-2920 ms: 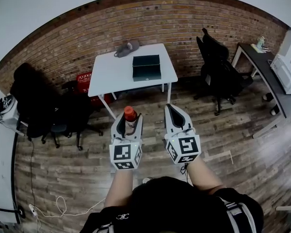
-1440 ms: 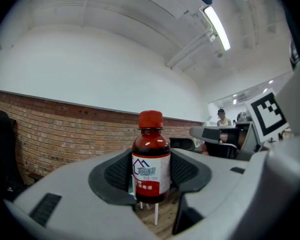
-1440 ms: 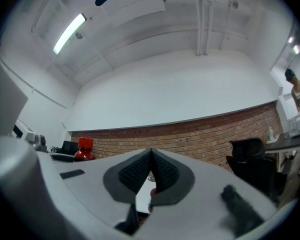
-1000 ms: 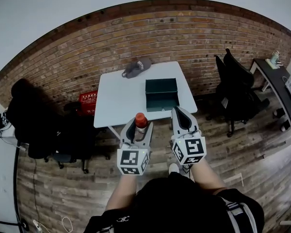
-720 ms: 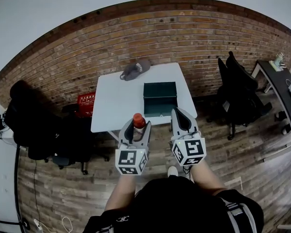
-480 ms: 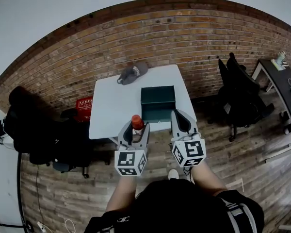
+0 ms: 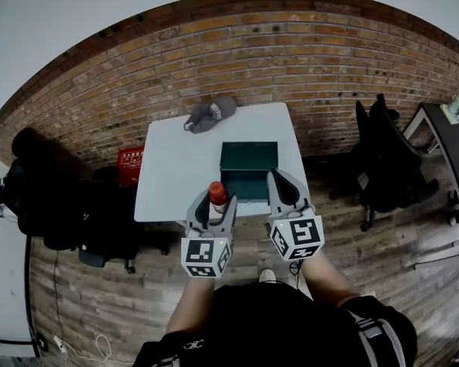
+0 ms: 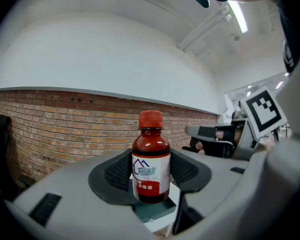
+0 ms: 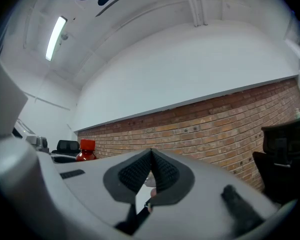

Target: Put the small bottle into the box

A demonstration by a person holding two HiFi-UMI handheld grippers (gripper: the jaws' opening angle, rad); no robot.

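The small brown bottle (image 7: 216, 198) with a red cap stands upright between the pads of my left gripper (image 7: 212, 209), which is shut on it. In the left gripper view the bottle (image 8: 151, 165) fills the gap between the black pads of the left gripper (image 8: 151, 173). The dark green open box (image 7: 249, 171) lies on the white table (image 7: 168, 176), just beyond both grippers; part of the box (image 8: 153, 212) shows under the bottle. My right gripper (image 7: 284, 193) hovers at the box's near right corner. Its jaws (image 9: 150, 168) meet with nothing between them.
A grey cap (image 7: 211, 115) lies at the table's far edge, by the brick wall. A red crate (image 7: 129, 160) sits on the floor left of the table, next to dark chairs (image 7: 57, 205). A black office chair (image 7: 384, 163) stands to the right.
The table and box have come closer. Both grippers now reach the table's near edge, with the bottle still held in the left one.
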